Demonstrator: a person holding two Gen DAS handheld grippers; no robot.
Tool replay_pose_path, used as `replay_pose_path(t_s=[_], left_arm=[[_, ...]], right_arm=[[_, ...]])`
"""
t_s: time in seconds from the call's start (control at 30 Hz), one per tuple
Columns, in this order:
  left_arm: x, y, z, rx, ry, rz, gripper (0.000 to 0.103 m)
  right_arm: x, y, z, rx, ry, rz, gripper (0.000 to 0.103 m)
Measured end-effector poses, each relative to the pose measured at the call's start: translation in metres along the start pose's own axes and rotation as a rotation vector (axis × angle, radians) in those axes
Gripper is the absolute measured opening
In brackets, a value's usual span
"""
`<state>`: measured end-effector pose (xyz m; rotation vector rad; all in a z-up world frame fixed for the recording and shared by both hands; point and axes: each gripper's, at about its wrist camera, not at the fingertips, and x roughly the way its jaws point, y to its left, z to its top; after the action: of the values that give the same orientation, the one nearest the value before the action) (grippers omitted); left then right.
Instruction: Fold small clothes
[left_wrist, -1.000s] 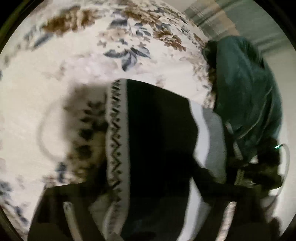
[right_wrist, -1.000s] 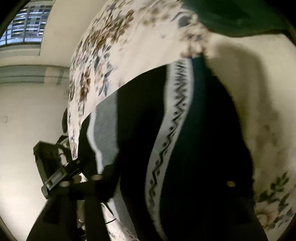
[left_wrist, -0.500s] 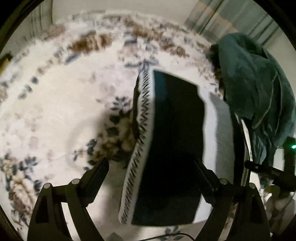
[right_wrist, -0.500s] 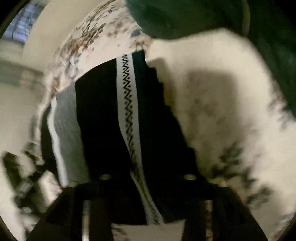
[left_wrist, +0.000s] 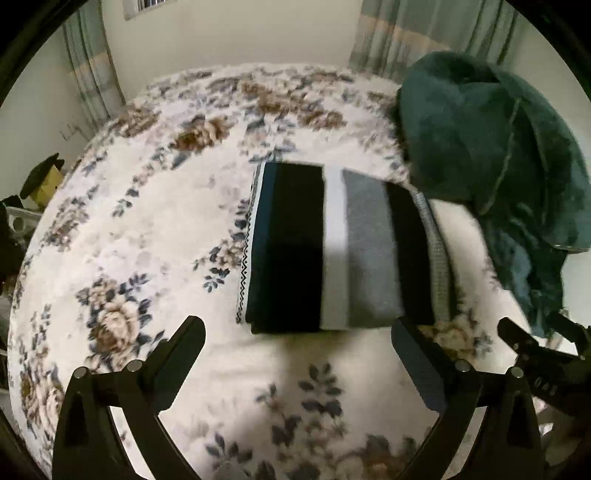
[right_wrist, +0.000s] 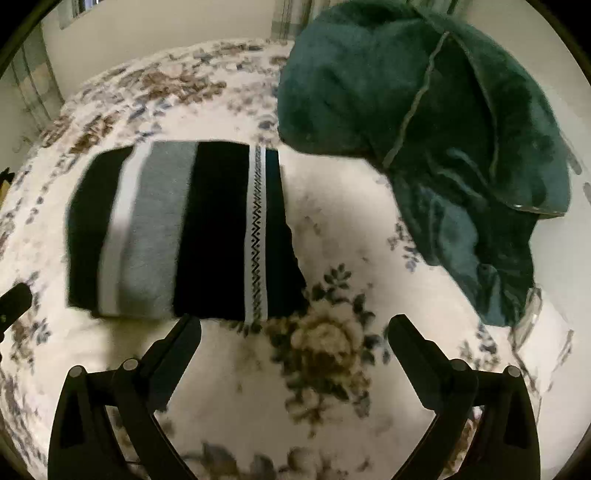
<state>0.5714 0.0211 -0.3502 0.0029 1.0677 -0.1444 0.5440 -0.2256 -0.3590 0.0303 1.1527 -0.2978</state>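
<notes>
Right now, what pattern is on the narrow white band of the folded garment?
A black zigzag, clearest in the right wrist view.

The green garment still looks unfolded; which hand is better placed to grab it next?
Probably the right. The green garment looms close ahead of the open right tool; from the left tool it sits off to the side.

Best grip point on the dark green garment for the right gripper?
Probably the loose lower corner of the dark green garment, approached from the near side by the right gripper. It lies crumpled in a heap, and that end trails thin toward the gripper on the floral bedspread, clear of the folded striped garment.
</notes>
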Motion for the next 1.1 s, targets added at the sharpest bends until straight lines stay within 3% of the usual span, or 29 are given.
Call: replay_pose_path(t_s=[0.57,0.83,1.1], left_arm=[[-0.291,-0.038,-0.054,0.060,-0.229,-0.002,0.103],[-0.370,-0.038,-0.080,0.043,-0.311,0.000,0.103],[-0.409,-0.037,-0.098,0.011,-0.366,0.003,0.103]], right_arm=[[-0.358,-0.067,-0.086,0.037,-0.297,0.061,0.102],[-0.475,-0.086,-0.133,0.031,-0.402,0.095,0.102],[-0.545,-0.099,-0.168,0.035,-0.474,0.125,0.102]])
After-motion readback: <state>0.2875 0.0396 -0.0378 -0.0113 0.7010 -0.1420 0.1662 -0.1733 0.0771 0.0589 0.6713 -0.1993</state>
